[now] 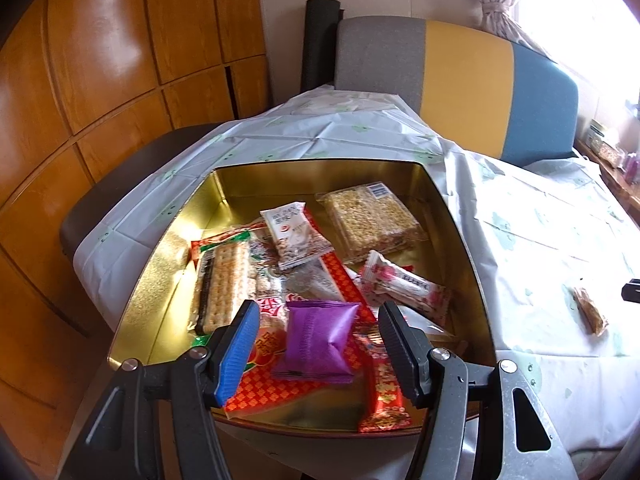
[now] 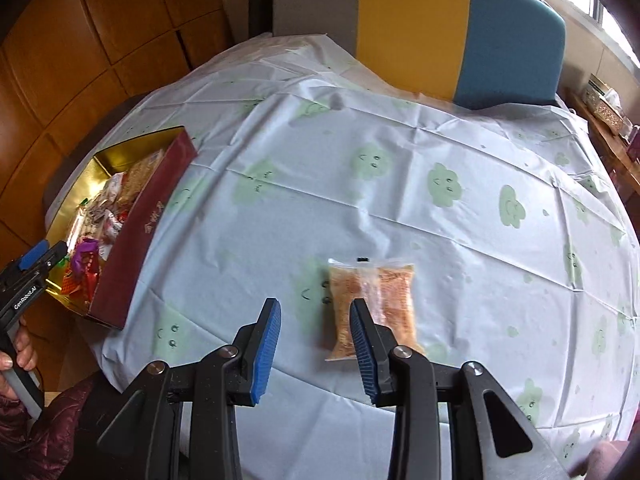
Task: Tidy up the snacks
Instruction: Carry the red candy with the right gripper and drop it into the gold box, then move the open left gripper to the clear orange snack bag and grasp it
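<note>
The last loose snack [image 2: 370, 306], a clear packet of brownish cake, lies flat on the desk [image 2: 460, 240] well apart from the tin [image 2: 144, 232], with nothing else near it on the cloth. Its long axis runs away from the right wrist camera, roughly in line with the way the right gripper [image 2: 316, 344] points, one short sealed end toward the gripper and the other toward the chair [image 2: 440, 28]. The packet sits a little to the right of the gap between the fingers: the right finger [image 2: 366, 352] overlaps its near left corner in the view, while the left finger stands clear over bare cloth. Those fingers are spread partway with nothing between them, so a small shift to the right looks needed before they can straddle the packet across its narrow width. This hand is plainly the nearer one. The left gripper [image 1: 316, 344] hangs over the tin at the desk's left edge, fingers spread and gripping nothing, with a purple packet [image 1: 318, 340] lying loose in the tin below the gap among the other wrapped snacks. From the left wrist the brown packet shows only as a sliver far to the right.
</note>
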Action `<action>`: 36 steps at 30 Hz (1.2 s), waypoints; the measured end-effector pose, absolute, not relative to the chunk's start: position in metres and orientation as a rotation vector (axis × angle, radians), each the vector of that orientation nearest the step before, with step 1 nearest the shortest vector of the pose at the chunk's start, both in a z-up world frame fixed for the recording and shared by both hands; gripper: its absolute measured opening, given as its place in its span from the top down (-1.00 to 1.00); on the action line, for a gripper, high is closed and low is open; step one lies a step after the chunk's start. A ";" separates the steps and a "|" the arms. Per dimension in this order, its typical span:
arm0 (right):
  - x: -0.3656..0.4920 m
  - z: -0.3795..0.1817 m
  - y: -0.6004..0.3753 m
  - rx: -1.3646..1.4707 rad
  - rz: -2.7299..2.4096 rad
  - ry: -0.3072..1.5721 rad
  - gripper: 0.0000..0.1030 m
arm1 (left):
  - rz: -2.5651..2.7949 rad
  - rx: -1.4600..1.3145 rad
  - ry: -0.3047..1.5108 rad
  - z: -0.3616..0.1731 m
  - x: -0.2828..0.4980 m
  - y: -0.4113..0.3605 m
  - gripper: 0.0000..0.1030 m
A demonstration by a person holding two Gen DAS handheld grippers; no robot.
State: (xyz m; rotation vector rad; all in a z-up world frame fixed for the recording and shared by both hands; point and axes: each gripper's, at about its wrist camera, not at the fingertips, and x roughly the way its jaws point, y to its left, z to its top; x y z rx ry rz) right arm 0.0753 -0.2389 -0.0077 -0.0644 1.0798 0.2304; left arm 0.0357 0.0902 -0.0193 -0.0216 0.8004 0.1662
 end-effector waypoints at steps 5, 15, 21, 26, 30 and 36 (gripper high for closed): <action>0.077 -0.012 -0.279 -0.036 0.116 1.065 0.30 | 0.147 -0.009 0.799 -0.018 0.036 0.081 -0.21; 0.086 -0.038 -0.356 0.199 -0.170 1.125 0.30 | 0.104 0.005 0.799 -0.016 0.037 0.066 -0.21; 0.086 -0.041 -0.356 0.206 -0.172 1.142 0.30 | 0.048 0.027 0.783 -0.011 0.035 0.050 -0.21; 0.087 -0.042 -0.355 0.202 -0.167 1.145 0.30 | -0.044 0.020 0.794 -0.006 0.035 0.032 -0.21; 0.087 -0.041 -0.360 0.219 -0.187 1.131 0.30 | -0.158 0.042 0.794 -0.001 0.038 0.003 -0.21; 0.086 -0.037 -0.365 0.237 -0.208 1.109 0.30 | -0.333 0.087 0.860 -0.010 0.056 -0.051 -0.21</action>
